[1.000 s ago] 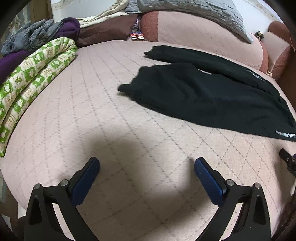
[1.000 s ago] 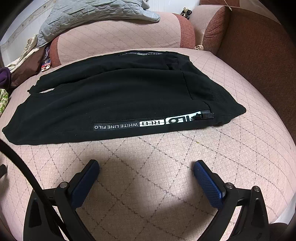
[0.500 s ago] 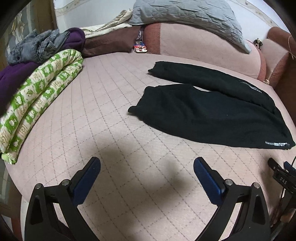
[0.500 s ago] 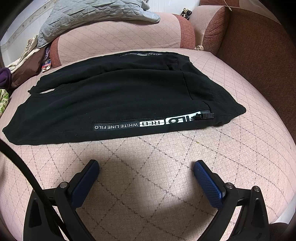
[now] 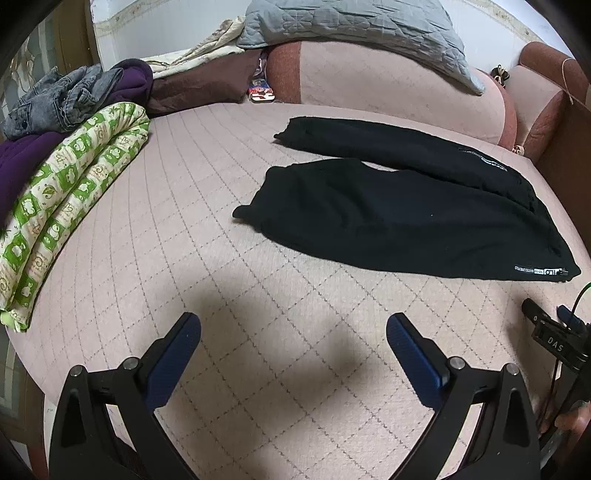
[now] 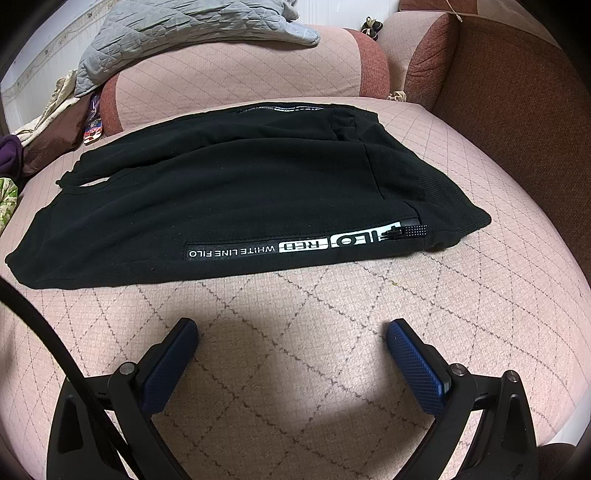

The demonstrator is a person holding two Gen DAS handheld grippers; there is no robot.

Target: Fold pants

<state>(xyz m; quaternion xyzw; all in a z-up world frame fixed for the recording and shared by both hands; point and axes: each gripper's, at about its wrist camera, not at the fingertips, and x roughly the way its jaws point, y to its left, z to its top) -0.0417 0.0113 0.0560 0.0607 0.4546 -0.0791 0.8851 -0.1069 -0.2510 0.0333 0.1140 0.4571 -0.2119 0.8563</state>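
The black track pants (image 6: 229, 195) lay flat on the pink quilted sofa seat (image 6: 369, 314); they were spread out, with the two legs slightly apart at the far end. Their long axis ran across the seat, from the waistband (image 6: 454, 218) on the right side of the right wrist view to the leg cuffs (image 5: 255, 214) on the left. A white printed stripe (image 6: 295, 247) marked the near side seam, ending at a zipper pocket by the waist. The cloth looked soft, light and limp, so I judged that it would sag and crease when lifted; the best places to hold seemed the waistband corner and the cuff of the near leg. The right hand-held gripper (image 6: 291, 347) hovered just before the near seam, its jaws wide apart and empty; the left hand-held gripper (image 5: 293, 343) was also spread apart and empty, well apart from the cuffs. A green patterned blanket (image 5: 70, 199) and a grey quilted cover (image 5: 369, 33) lay around the seat.
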